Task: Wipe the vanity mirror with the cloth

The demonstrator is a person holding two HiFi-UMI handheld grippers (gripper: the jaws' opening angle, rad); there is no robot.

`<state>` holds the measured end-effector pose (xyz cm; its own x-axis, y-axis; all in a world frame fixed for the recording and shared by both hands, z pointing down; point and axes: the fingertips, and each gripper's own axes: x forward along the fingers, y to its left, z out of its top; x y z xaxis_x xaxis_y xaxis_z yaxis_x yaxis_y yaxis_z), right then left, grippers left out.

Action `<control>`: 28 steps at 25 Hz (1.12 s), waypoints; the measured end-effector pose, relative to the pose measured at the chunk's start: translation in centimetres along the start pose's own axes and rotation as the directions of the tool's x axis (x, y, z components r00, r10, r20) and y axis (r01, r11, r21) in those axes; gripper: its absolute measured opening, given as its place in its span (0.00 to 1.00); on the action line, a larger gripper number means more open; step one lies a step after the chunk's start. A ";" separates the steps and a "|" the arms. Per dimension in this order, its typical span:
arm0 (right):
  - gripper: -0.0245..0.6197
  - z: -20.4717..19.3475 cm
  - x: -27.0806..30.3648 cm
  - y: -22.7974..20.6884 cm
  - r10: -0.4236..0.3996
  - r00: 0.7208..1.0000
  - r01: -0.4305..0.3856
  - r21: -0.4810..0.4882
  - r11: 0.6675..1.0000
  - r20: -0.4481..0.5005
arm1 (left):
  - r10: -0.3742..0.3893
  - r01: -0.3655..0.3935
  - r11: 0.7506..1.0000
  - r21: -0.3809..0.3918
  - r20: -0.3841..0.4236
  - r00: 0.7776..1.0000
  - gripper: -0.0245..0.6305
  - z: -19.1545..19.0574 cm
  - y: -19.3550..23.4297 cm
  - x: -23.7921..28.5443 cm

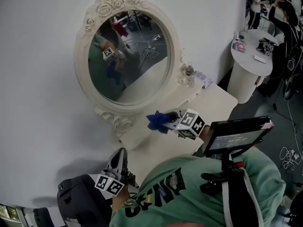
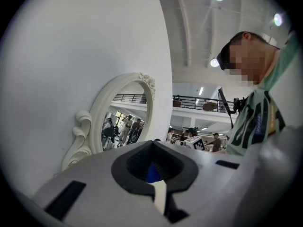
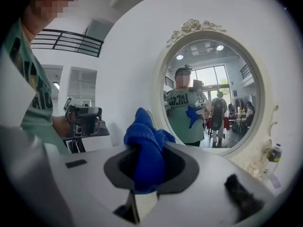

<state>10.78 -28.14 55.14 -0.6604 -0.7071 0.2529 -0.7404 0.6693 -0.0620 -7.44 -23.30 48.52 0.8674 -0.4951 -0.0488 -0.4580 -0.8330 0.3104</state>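
Note:
The oval vanity mirror [image 1: 128, 63] in its white carved frame stands on a white vanity top [image 1: 215, 103] against the white wall. It also shows in the left gripper view as the mirror [image 2: 125, 122] and in the right gripper view as the mirror [image 3: 213, 93]. My right gripper [image 1: 168, 119] is shut on a bunched blue cloth [image 1: 157, 121], held just below the mirror's lower right rim without touching the glass. In its own view the right gripper [image 3: 147, 169] has the cloth [image 3: 147, 148] sticking up from its jaws. My left gripper [image 1: 120, 156] is low at the left, shut and holding nothing; its jaws [image 2: 155, 176] point towards the mirror.
A small clear bottle [image 1: 189, 75] stands on the vanity beside the mirror's right edge. A round white table [image 1: 246, 72] with small items and people behind it is at the far right. A dark screen [image 1: 236, 135] on a mount sits at my chest, and a black seat [image 1: 75, 197] is at the lower left.

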 end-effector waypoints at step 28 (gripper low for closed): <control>0.14 1.7 -0.5 6.7 -0.026 0.999 0.027 -0.016 1.000 0.042 | -0.055 0.055 0.998 -0.006 -0.006 0.998 0.05 -0.5 -0.9 -4.0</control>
<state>5.91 -23.70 52.92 -0.6457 -0.7331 0.2134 -0.7555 0.6539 -0.0399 -10.38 -20.47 48.90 0.8924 -0.4472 -0.0601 -0.4085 -0.8573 0.3134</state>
